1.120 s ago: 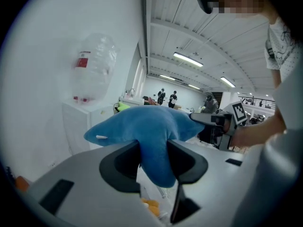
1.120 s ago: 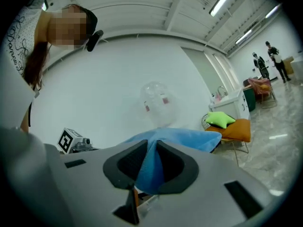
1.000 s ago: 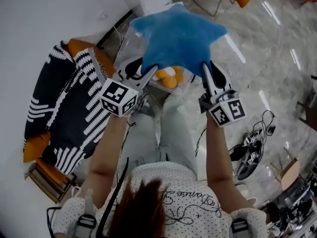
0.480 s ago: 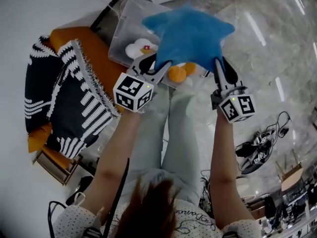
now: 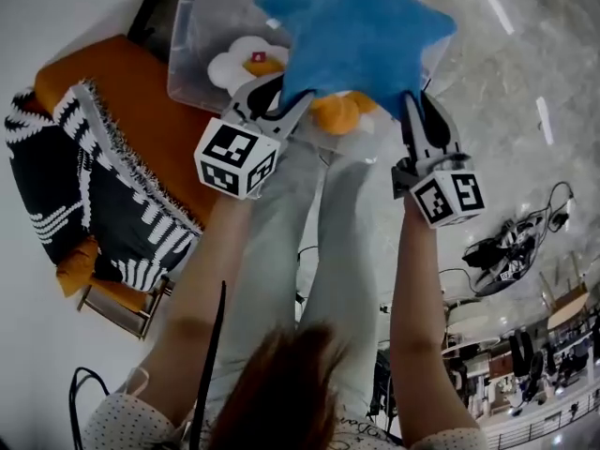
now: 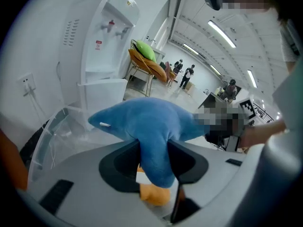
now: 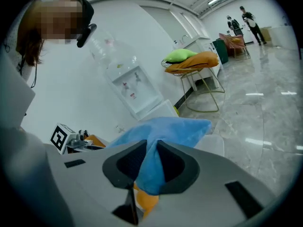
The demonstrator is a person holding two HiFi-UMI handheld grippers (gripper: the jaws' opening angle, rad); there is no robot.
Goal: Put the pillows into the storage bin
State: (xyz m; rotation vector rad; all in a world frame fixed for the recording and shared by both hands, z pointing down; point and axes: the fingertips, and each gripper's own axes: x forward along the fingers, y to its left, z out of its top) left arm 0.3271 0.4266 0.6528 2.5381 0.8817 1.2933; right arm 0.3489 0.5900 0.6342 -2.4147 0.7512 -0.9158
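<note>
A blue star-shaped pillow (image 5: pixel 361 36) hangs in the air over a clear plastic storage bin (image 5: pixel 187 45). My left gripper (image 5: pixel 286 101) is shut on one lower arm of the star (image 6: pixel 154 155). My right gripper (image 5: pixel 417 111) is shut on the other lower arm (image 7: pixel 151 169). Inside the bin lie a white pillow (image 5: pixel 234 64) and an orange pillow (image 5: pixel 339 112), partly hidden under the star. The orange pillow (image 6: pixel 154 193) also shows below the jaws in the left gripper view.
An orange seat (image 5: pixel 122 111) with a black-and-white striped blanket (image 5: pixel 84 195) stands left of the bin. The person's legs (image 5: pixel 309 232) are below the bin. Cables (image 5: pixel 511 251) lie on the marble floor at right. A white water dispenser (image 6: pixel 109 46) stands behind the bin.
Both grippers have carried the blue star pillow forward, so it now hangs over the bin. More of the bin and the white pillow inside it has come into view.
</note>
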